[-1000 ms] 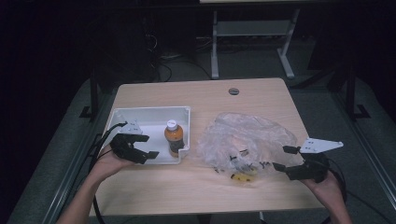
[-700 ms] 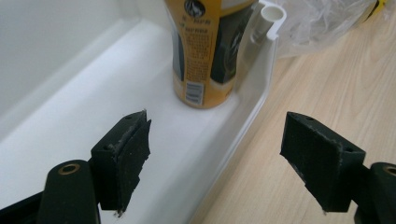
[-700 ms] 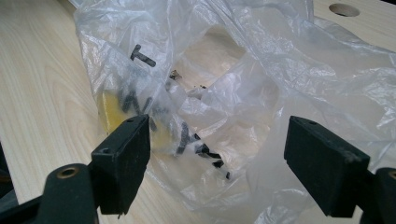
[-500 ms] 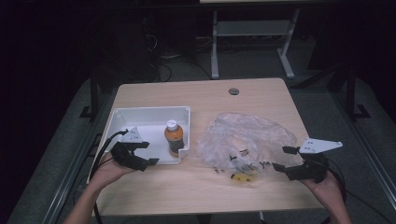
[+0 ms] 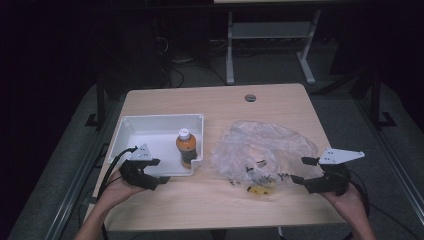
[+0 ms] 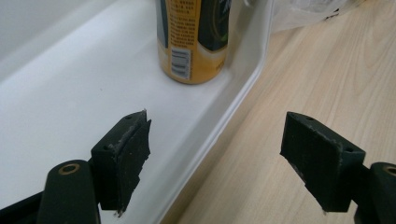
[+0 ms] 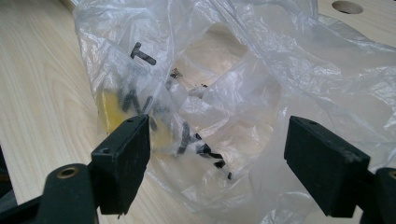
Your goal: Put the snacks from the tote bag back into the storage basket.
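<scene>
Crinkled clear plastic, printed with black letters, forms the bag point(image 5: 262, 150) at centre right of the high view on the pale wood-grain table point(image 5: 210, 100). The right gripper point(image 5: 300, 171) faces it, jaws spread. At lower left the left gripper point(image 5: 159, 172), jaws spread, straddles the smooth white tray point(image 5: 150, 125) rim near the upright orange bottle point(image 5: 186, 148).

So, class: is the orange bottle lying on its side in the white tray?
No, the orange bottle stands upright in the white tray, cap up.
</scene>
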### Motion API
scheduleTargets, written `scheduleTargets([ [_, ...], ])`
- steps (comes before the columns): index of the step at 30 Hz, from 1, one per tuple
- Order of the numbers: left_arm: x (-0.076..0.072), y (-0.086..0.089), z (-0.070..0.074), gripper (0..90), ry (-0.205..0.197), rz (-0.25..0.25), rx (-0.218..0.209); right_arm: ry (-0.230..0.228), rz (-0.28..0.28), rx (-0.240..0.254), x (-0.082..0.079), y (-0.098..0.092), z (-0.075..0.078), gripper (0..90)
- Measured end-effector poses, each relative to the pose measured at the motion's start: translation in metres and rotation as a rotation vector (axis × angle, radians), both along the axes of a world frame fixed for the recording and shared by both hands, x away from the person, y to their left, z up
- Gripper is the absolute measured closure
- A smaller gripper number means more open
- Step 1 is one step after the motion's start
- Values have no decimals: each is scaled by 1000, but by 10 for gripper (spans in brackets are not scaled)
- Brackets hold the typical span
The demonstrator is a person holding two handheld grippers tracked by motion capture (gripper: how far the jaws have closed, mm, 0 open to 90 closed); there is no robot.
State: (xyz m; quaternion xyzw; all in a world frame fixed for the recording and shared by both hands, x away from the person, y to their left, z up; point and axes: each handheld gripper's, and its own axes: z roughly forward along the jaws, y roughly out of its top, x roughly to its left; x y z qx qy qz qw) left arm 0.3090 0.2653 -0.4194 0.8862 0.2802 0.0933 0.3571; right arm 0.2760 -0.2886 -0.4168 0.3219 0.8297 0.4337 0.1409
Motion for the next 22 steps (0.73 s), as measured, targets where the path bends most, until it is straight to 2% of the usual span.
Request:
scheduleTargets([
  [22, -12, 0, -19, 234, 10, 1, -27, 5, -1, -4, 0, 1, -2, 218],
])
